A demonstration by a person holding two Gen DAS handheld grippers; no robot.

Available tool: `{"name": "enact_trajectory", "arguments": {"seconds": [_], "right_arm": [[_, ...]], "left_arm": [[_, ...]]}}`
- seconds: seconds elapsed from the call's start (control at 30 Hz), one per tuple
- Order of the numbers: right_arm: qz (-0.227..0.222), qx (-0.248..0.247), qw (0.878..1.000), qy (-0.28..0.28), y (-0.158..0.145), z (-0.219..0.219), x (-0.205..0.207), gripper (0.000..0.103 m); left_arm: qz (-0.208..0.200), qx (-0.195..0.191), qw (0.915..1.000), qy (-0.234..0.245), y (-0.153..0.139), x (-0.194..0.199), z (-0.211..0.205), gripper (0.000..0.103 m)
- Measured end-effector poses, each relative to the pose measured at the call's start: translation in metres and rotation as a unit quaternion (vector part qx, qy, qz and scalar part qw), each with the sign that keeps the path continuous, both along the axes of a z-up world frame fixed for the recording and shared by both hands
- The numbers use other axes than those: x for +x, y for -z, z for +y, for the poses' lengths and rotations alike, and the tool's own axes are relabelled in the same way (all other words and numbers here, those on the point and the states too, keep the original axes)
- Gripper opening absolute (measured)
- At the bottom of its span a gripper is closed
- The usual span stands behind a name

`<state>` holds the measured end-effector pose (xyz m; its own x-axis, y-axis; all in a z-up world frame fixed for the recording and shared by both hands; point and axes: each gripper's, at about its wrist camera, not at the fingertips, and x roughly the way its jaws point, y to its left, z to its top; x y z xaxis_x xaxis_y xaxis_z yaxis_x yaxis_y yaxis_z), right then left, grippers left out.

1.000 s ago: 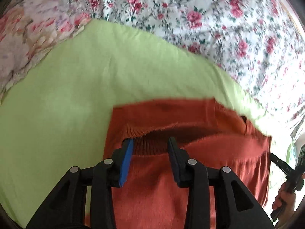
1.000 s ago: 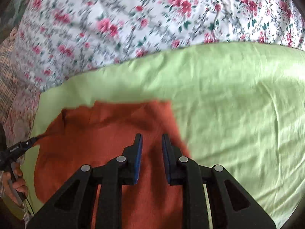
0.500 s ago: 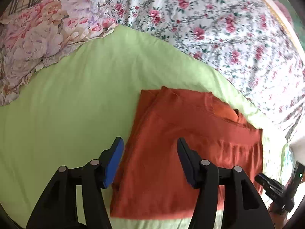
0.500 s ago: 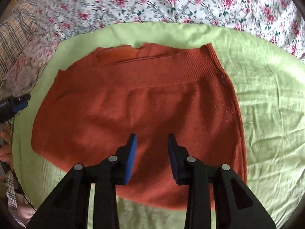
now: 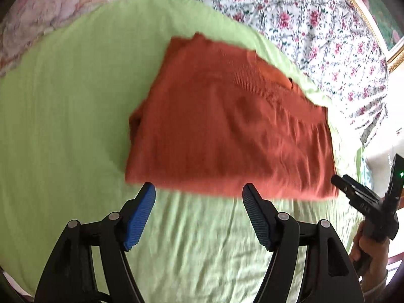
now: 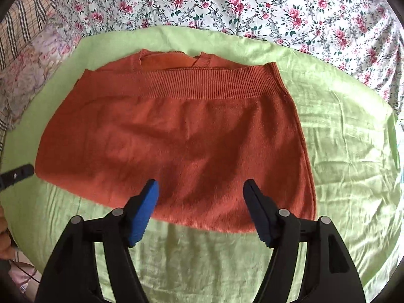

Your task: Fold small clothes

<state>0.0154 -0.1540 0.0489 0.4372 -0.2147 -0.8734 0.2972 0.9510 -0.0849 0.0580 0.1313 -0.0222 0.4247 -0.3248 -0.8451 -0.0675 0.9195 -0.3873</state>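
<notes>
Orange knit top point(image 6: 176, 139) lies folded and flat on the green sheet point(image 6: 341, 151) of the bed, with its long side running from left to right, just ahead of both grippers. The left gripper point(image 5: 199, 202) and the right gripper point(image 6: 202, 199) have just been opening their jaws, which stand wide and hold nothing. Each gripper sits near the top's closest edge, the left one by the left end and the right one by the right end.

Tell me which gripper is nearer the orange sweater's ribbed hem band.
Right, as far as these views show. The right gripper hangs open over the orange sweater; the left gripper, also open, sits off its near edge.
</notes>
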Motion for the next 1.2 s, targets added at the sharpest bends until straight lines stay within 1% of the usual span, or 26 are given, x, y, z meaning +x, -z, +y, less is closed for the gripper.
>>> {"name": "enact_trajectory", "arguments": {"seconds": [0.1,0.2,0.3,0.4,0.47,0.6,0.77,0.83,1.0,1.1,1.2], "right_arm": [[0.004,-0.014,1.0,0.002,-0.002,0.008,-0.005,0.077],[0.005,-0.026,1.0,-0.006,-0.004,0.015,-0.009,0.079],[0.012,-0.027,0.999,-0.016,-0.001,0.017,-0.008,0.08],[0.026,-0.026,0.999,-0.028,0.003,0.016,-0.005,0.08],[0.029,-0.026,0.999,-0.032,0.004,0.014,-0.005,0.08],[0.036,-0.013,0.999,-0.038,0.009,0.002,-0.003,0.081],[0.034,0.007,0.999,-0.039,0.011,-0.014,-0.009,0.081],[0.034,0.021,0.999,-0.033,0.013,-0.025,-0.011,0.081],[0.041,0.05,0.998,-0.018,0.021,-0.047,-0.021,0.081],[0.04,0.065,0.997,-0.013,0.023,-0.057,-0.024,0.081],[0.034,0.081,0.996,-0.01,0.022,-0.065,-0.024,0.081]], "left_arm": [[0.008,-0.003,1.0,-0.002,0.006,-0.011,0.001,0.073],[0.014,-0.009,0.9998,-0.01,0.009,-0.016,0.002,0.074],[0.021,-0.026,0.9991,-0.025,0.011,-0.015,0.003,0.077],[0.027,-0.053,0.9973,-0.042,0.014,-0.012,0.002,0.08],[0.034,-0.058,0.9966,-0.048,0.019,-0.01,-0.004,0.08],[0.043,-0.054,0.9959,-0.059,0.029,-0.007,-0.013,0.08],[0.06,-0.07,0.991,-0.096,0.048,0.0,-0.014,0.08],[0.059,-0.075,0.9888,-0.115,0.053,0.003,-0.012,0.08],[0.042,-0.082,0.982,-0.165,0.057,0.013,0.003,0.081],[0.028,-0.085,0.9757,-0.2,0.058,0.023,0.014,0.081],[0.016,-0.071,0.9729,-0.22,0.057,0.039,0.021,0.08]]}}
